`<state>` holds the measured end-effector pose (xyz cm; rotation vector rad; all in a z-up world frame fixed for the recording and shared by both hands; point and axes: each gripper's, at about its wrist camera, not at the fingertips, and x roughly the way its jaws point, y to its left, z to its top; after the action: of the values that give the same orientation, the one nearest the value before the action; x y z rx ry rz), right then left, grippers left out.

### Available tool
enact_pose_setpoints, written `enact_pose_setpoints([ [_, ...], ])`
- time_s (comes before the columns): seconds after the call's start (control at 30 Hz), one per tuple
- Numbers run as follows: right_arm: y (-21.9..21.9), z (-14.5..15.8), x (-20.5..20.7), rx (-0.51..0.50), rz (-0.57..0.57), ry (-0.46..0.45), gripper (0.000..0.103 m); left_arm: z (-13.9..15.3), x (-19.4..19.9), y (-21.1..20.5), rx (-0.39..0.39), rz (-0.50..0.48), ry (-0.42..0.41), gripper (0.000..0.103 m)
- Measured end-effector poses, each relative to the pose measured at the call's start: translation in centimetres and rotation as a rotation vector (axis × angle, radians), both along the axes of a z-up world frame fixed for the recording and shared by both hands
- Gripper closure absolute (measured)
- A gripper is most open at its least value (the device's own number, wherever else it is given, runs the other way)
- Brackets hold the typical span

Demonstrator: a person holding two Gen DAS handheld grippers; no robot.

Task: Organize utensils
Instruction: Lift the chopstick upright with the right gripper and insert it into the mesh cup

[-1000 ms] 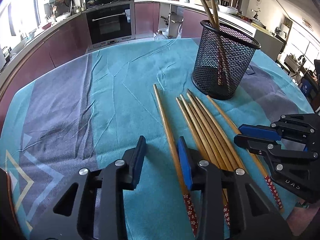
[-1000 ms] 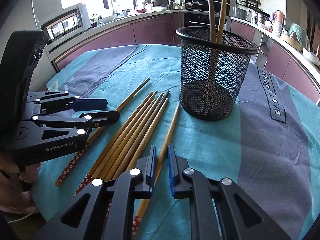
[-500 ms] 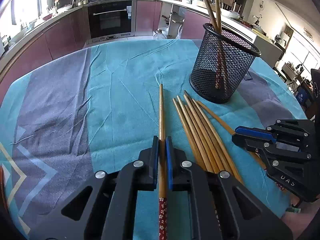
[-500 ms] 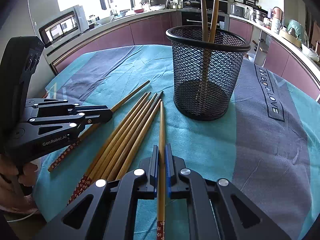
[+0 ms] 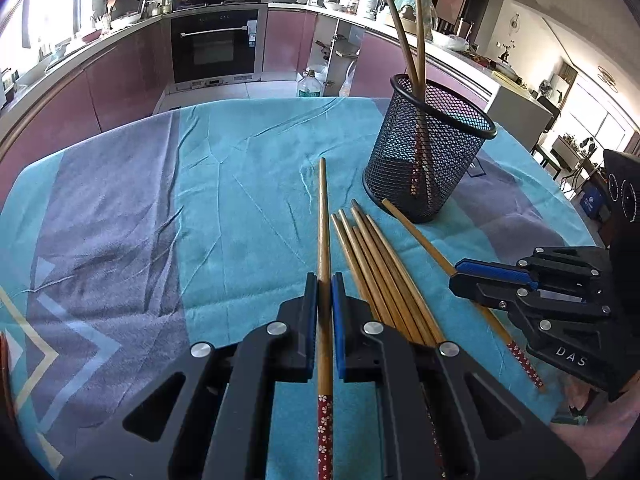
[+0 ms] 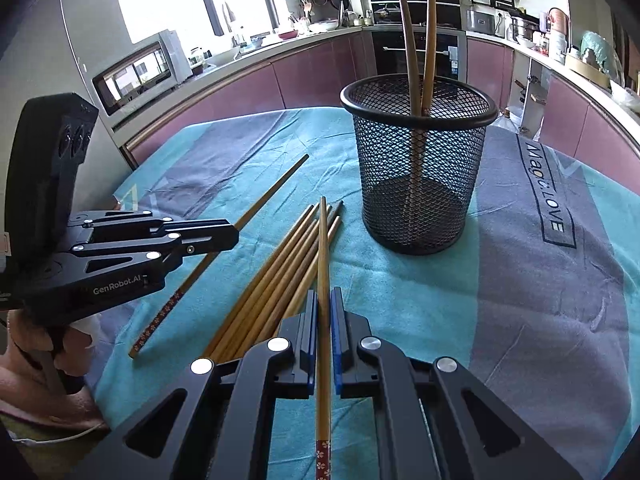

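- The left tool (image 5: 325, 294) is pinching one chopstick (image 5: 324, 232) between its blue-padded fingers (image 5: 338, 312), its red flowered end pointing back toward the camera.
- The right tool (image 6: 324, 308) is likewise pinching a single chopstick (image 6: 323, 248), which is running straight ahead between its pads.
- Each tool is showing in the other's view: the right tool (image 5: 496, 280) is sitting to the right of the pile, the left tool (image 6: 208, 236) to its left.
- A loose bundle of chopsticks (image 5: 380, 268) is lying on the teal and grey cloth (image 5: 240, 184) covering the table, between the two tools.
- Just beyond the bundle, the black mesh holder (image 6: 418, 168) is standing upright on the cloth, with two chopsticks (image 6: 416, 40) leaning inside it, tips up.
- Further back, a built-in oven (image 5: 218, 46) and mauve cabinets (image 5: 120, 84) are lining the kitchen wall.
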<state>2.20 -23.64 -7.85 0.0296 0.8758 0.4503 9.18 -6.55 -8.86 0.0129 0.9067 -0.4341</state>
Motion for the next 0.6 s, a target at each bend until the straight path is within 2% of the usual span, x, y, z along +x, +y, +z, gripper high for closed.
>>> enact_pose_setpoints([
  [0.3,-0.6,1.3,-0.3,0.053,0.016,-0.021,0.098,1.4,-0.7,0.8,-0.033,0.002,-0.023,0.095],
  [0.5,-1.0,2.2,-0.5,0.052,0.014,-0.05,0.098,2.3,-1.3,1.0,-0.049,0.001,-0.04,0.095],
  [0.6,-0.9,2.8,-0.8,0.064,0.021,-0.07,0.098,3.1,-1.5,1.5,-0.083,-0.007,-0.046,0.095],
])
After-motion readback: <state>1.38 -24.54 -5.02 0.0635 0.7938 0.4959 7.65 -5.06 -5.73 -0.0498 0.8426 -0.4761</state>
